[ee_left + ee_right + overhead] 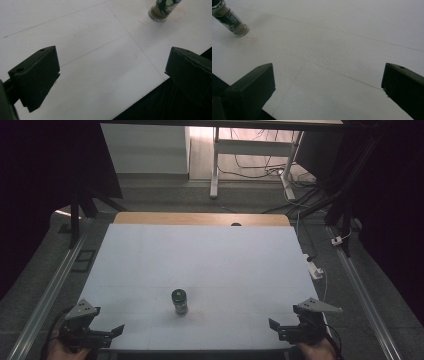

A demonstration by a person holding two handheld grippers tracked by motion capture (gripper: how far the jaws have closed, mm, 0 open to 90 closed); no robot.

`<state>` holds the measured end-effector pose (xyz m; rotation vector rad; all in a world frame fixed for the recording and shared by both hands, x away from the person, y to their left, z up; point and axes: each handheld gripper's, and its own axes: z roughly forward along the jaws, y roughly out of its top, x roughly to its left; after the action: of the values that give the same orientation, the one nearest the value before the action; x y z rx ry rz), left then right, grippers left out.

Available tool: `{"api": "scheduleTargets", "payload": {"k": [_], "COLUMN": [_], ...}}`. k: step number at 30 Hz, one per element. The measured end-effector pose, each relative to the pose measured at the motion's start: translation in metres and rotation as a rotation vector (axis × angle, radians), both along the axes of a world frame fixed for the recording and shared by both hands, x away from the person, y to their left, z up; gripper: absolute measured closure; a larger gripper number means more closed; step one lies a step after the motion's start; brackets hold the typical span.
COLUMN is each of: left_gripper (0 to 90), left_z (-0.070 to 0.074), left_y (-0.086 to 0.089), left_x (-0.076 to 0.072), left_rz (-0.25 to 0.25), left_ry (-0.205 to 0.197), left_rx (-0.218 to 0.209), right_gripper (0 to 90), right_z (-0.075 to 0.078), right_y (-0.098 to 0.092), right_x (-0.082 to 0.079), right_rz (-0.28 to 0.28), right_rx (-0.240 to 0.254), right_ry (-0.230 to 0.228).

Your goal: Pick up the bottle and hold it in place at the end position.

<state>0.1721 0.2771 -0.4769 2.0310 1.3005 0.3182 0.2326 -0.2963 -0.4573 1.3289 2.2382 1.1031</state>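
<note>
A small glass spice jar (180, 302) with a dark lid and a pale powder inside stands upright on the white table (200, 265), near the front middle. In the left gripper view the jar (163, 10) sits at the top right, and in the right gripper view the jar (230, 21) is at the top left. My left gripper (117, 330) rests at the front left corner, jaws wide open with nothing between them. At the front right corner my right gripper (273, 325) is open too and holds nothing. Both are well apart from the jar.
A wooden strip (200, 218) runs along the table's far edge. Metal rails (55, 280) flank the table on both sides. A white desk frame (216, 165) and loose cables (300, 185) lie on the floor beyond. A white plug (315, 270) hangs at the right edge.
</note>
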Motion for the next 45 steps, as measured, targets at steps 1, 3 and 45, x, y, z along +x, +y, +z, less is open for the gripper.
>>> {"api": "scheduleTargets", "payload": {"k": [1, 3, 45], "left_gripper": [0.3, 0.3, 0.0], "left_z": [0.0, -0.0003, 0.003], "left_y": [0.0, -0.0003, -0.0077], "left_x": [0.0, -0.0003, 0.0027], "left_rz": [0.0, 0.0, -0.048], "left_ry": [0.0, 0.001, -0.007], "left_rx": [0.0, -0.001, 0.024], "right_gripper": [0.0, 0.0, 0.0], "right_z": [-0.0001, 0.0001, -0.0011], "right_y": [0.0002, 0.0008, 0.0001], "right_x": [0.0001, 0.0, 0.0033], "right_rz": [0.003, 0.006, 0.042], "right_rx": [-0.002, -0.003, 0.029], "right_ry": [0.001, 0.001, 0.039]}}
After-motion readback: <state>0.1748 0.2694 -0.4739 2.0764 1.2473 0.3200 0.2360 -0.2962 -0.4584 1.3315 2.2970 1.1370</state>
